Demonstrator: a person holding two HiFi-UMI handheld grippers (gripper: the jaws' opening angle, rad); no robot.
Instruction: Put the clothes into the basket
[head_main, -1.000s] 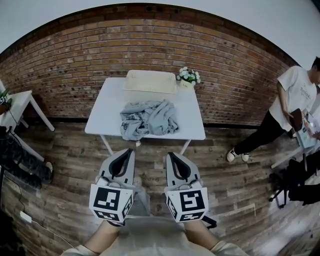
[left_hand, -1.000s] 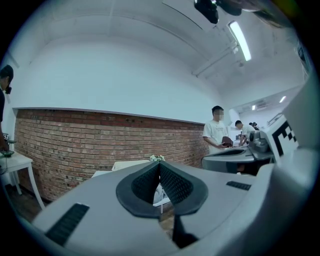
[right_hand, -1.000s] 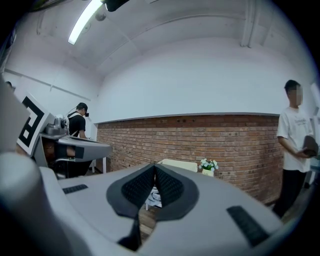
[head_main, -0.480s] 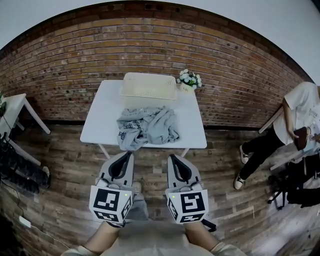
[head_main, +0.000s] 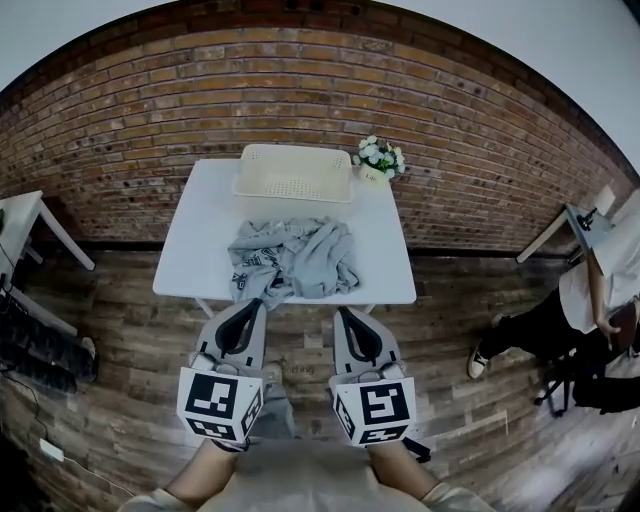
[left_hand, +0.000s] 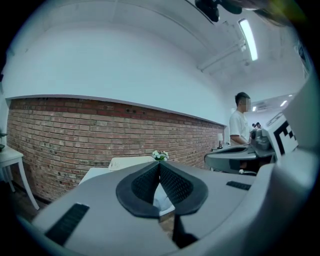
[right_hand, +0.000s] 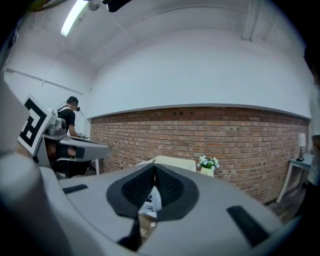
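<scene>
Grey clothes (head_main: 292, 260) lie in a crumpled heap on the white tabletop (head_main: 190, 245), toward its front edge and apart from the cream basket (head_main: 294, 172) at the back by the brick wall (head_main: 150, 110). Flowers (head_main: 378, 157) stand just beside the basket. The left tongs (head_main: 252, 308) and right tongs (head_main: 345, 315) hang short of the tabletop, each pressed together on nothing.

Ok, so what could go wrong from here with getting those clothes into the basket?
The clothes lie at the front edge of the table; a loose grab may drag them off. The flower pot stands beside the basket, so swinging fabric could topple it.
</scene>
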